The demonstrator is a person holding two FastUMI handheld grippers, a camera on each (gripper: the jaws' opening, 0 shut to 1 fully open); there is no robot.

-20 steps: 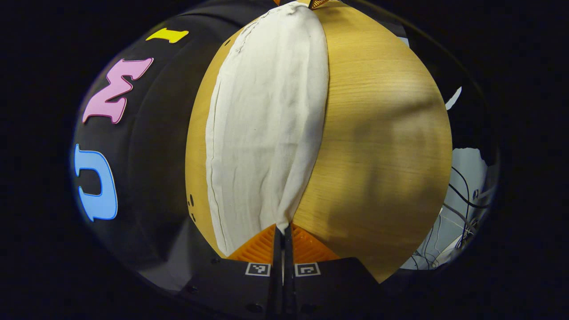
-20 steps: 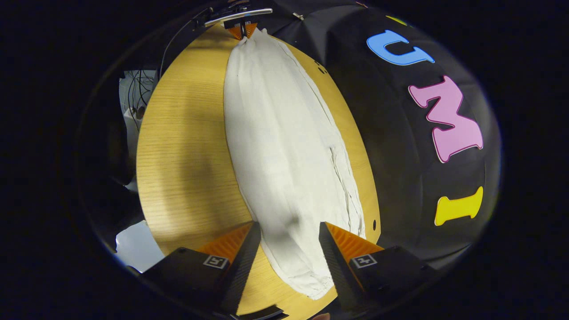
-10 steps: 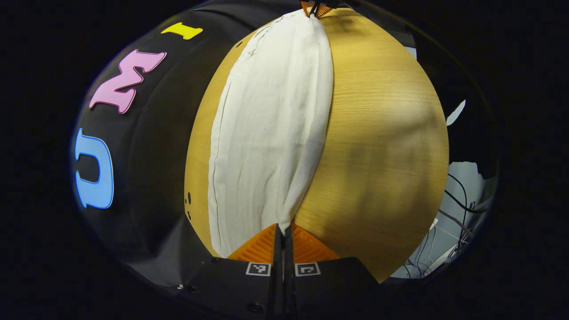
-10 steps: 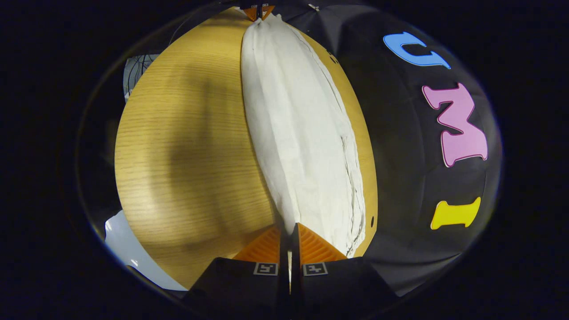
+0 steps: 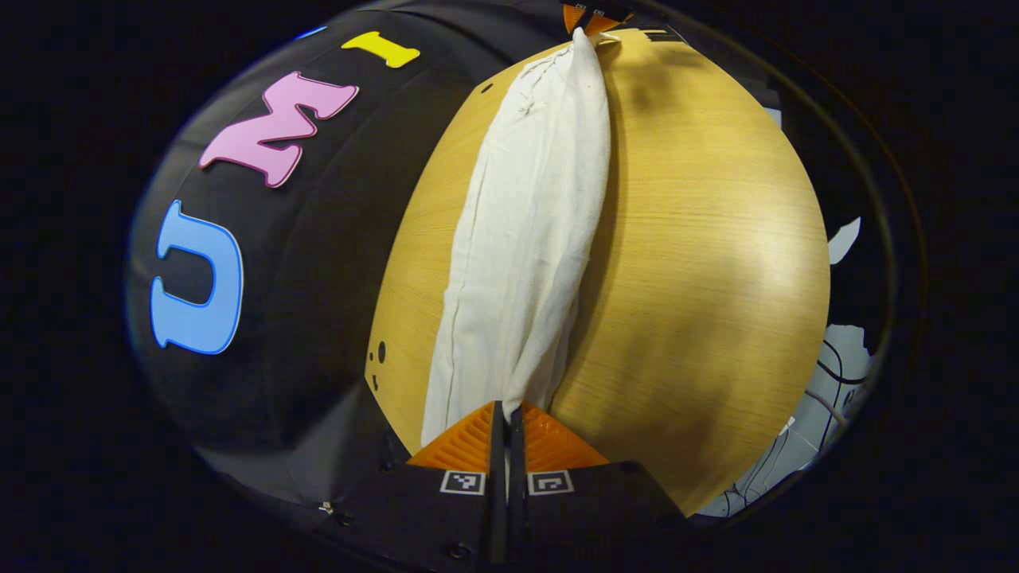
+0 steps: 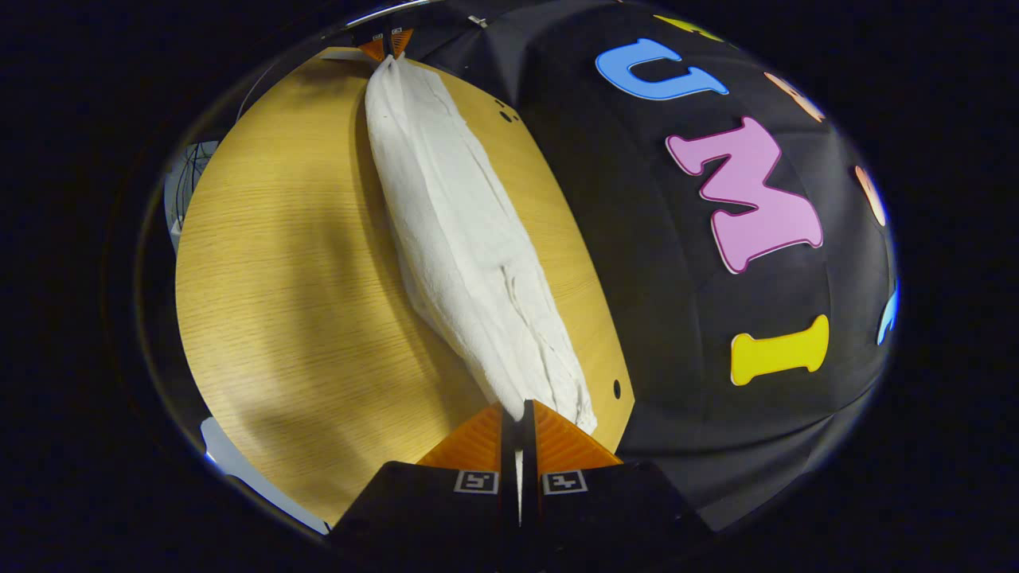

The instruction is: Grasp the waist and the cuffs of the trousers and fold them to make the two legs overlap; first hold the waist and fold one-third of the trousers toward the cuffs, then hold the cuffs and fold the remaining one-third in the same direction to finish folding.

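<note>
Both ends pinched: the left gripper and right gripper, the latter spread a second ago, now clamp opposite ends of the white trousers, lifting one edge off the wooden table, so leg-over-leg folding has begun.

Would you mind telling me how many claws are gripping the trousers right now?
2. The left claw is closed on one end of the trousers; the right claw is closed on the opposite end, across the wooden table.
</note>
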